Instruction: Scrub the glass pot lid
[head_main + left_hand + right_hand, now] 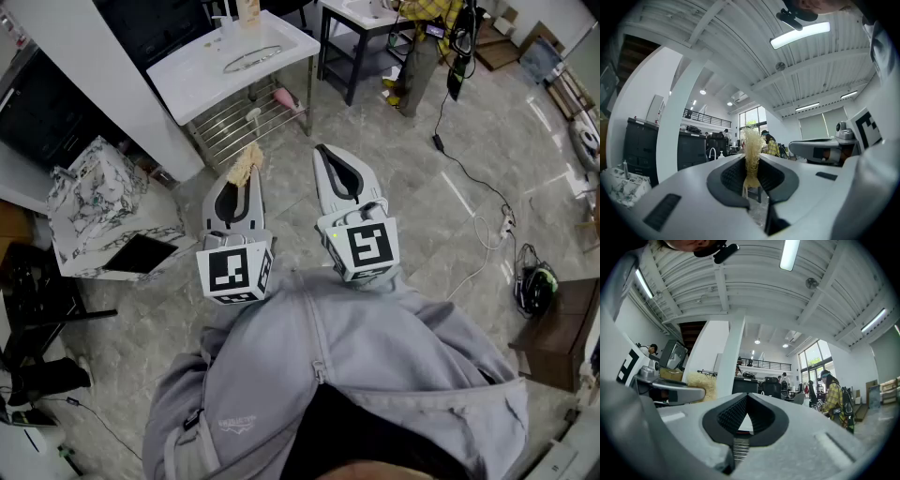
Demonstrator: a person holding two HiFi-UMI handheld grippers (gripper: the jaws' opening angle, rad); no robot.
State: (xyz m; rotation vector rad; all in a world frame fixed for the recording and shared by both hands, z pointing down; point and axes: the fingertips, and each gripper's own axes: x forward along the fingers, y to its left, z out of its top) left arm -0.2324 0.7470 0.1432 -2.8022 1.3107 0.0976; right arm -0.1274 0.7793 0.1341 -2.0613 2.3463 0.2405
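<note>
The glass pot lid lies in a white sink basin at the top of the head view, well ahead of both grippers. My left gripper is shut on a straw-coloured fibre scrubber, which sticks out past its tips. In the left gripper view the scrubber stands upright, pinched between the jaws. My right gripper is held level beside the left one, shut with nothing in it. In its own view the right gripper has its pads meeting, and the scrubber shows at the left.
A wire rack under the sink holds a pink object. A marbled box stands at the left. A person in a yellow plaid shirt stands by a black table at the top right. Cables trail over the tiled floor.
</note>
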